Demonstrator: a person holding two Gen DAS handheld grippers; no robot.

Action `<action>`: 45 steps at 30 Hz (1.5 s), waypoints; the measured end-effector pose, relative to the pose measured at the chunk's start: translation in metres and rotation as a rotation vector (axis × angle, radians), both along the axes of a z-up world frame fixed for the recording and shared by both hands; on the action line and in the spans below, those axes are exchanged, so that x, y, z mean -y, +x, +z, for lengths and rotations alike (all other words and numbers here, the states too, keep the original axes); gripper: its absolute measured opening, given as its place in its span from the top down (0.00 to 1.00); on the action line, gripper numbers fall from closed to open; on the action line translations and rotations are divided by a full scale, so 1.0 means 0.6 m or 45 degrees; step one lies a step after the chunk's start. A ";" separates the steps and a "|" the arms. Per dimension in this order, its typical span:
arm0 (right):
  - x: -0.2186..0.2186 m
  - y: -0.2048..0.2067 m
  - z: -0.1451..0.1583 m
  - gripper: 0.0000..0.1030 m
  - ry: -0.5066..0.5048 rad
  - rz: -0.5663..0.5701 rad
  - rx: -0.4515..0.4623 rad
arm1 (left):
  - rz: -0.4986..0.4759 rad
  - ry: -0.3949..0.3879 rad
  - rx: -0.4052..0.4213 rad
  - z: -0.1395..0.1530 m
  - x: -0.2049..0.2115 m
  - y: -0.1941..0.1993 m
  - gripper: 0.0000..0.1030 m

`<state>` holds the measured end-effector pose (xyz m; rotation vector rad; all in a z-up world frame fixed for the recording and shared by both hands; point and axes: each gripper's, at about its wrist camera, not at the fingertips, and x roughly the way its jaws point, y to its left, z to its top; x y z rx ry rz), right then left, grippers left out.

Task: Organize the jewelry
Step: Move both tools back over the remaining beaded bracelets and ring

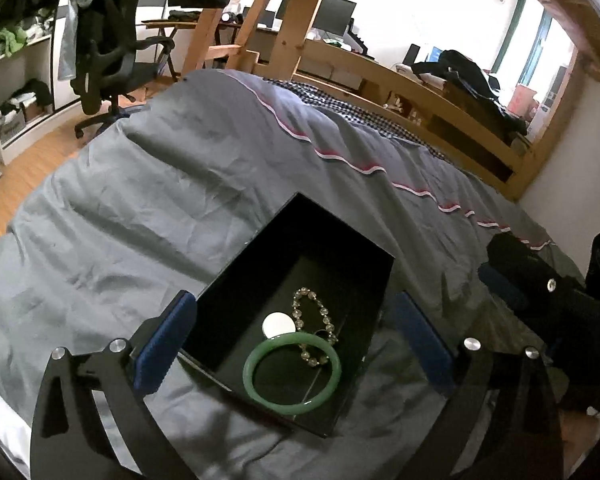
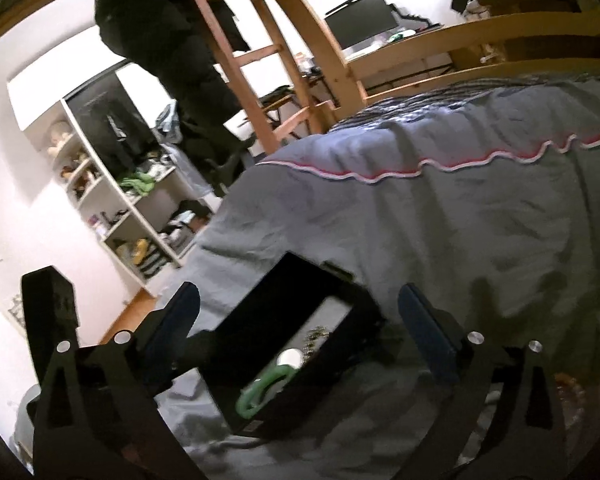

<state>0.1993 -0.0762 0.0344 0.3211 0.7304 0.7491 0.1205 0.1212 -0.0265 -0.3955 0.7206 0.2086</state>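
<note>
The left wrist view looks down into an open black box (image 1: 300, 248) on the bed and shows all three pieces inside: one green jade bangle (image 1: 292, 373) nearest, one clear beaded bracelet (image 1: 315, 320) draped beyond it and partly across it, and one white round disc (image 1: 278, 325) to the left of the beads. The right wrist view sees the same box (image 2: 296, 316) from low at its side, so the near wall hides most of the contents; only part of the bangle (image 2: 260, 394), the disc (image 2: 290, 358) and a few beads (image 2: 316, 336) show.

The left gripper (image 1: 296, 344) is spread wide, its blue pads on either side of the box and touching nothing. The right gripper (image 2: 300, 340) is likewise spread, empty, with the box between its fingers.

The box lies on a wrinkled grey duvet (image 1: 160, 200) with a red-and-white trim (image 1: 340, 158). Around it are a wooden bunk frame with a ladder (image 2: 236, 52), one black office chair (image 1: 108, 48), white shelving (image 2: 112, 200) and a dark monitor (image 1: 334, 12) on a far desk.
</note>
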 end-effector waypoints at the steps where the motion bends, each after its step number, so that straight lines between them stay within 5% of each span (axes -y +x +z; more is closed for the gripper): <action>1: 0.003 0.001 0.002 0.04 -0.015 -0.015 0.008 | -0.006 0.009 -0.006 0.000 0.003 0.002 0.06; 8: 0.036 0.002 0.031 0.04 -0.143 -0.083 0.074 | -0.069 0.049 0.024 0.012 0.031 0.008 0.06; 17: 0.169 -0.018 0.081 0.04 -0.179 -0.261 0.091 | -0.223 0.033 0.050 0.010 0.105 0.013 0.06; 30: 0.232 -0.056 0.068 0.04 -0.216 -0.210 0.045 | -0.504 0.029 -0.002 -0.049 0.232 0.028 0.06; 40: 0.239 -0.018 -0.014 0.05 -0.264 -0.144 -0.160 | -0.671 0.085 -0.097 -0.108 0.313 0.049 0.06; 45: 0.208 0.002 -0.074 0.29 -0.401 -0.055 -0.317 | -0.700 0.063 -0.118 -0.131 0.320 0.060 0.11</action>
